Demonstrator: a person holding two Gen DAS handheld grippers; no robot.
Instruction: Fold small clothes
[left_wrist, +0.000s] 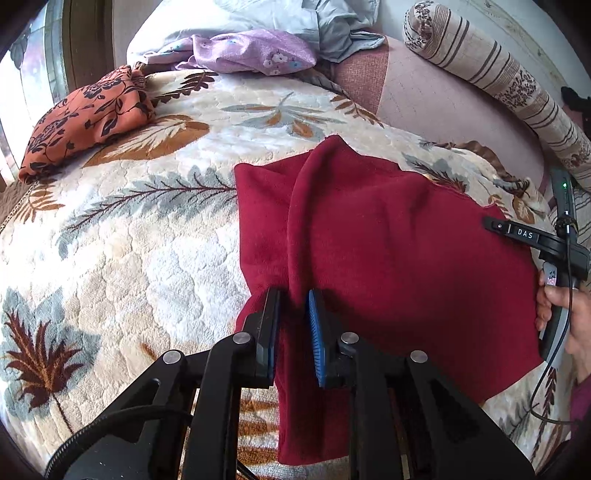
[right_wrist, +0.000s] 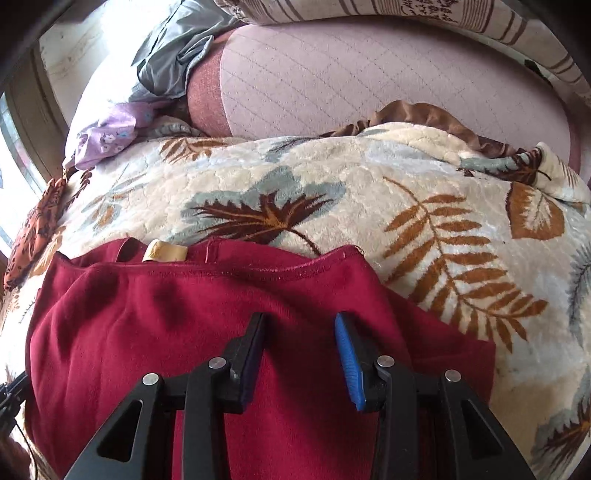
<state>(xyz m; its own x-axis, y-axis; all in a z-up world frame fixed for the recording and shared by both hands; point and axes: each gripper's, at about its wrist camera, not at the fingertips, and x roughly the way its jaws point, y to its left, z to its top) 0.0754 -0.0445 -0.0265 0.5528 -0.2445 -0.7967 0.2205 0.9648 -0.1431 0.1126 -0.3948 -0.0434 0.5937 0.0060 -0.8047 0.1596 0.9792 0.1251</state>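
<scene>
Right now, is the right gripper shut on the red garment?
No, the right gripper is open above the red garment, holding nothing.

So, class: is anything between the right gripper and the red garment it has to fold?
Nothing visible. The right gripper is open directly over the red garment, with only bare red cloth between its fingers. The left gripper pinches a ridge of it.

Our two tools, one nearly closed, one parted

Our left tool (left_wrist: 294, 295) points forward and down with its two fingers drawn close, a narrow gap left between the blue-padded finger (left_wrist: 317, 332) and the black one. Our right tool (right_wrist: 300, 321) points the same way, its jaws standing apart with nothing between them. From the left wrist view, our right hand (left_wrist: 565, 314) shows wrapped around that tool's handle.
</scene>
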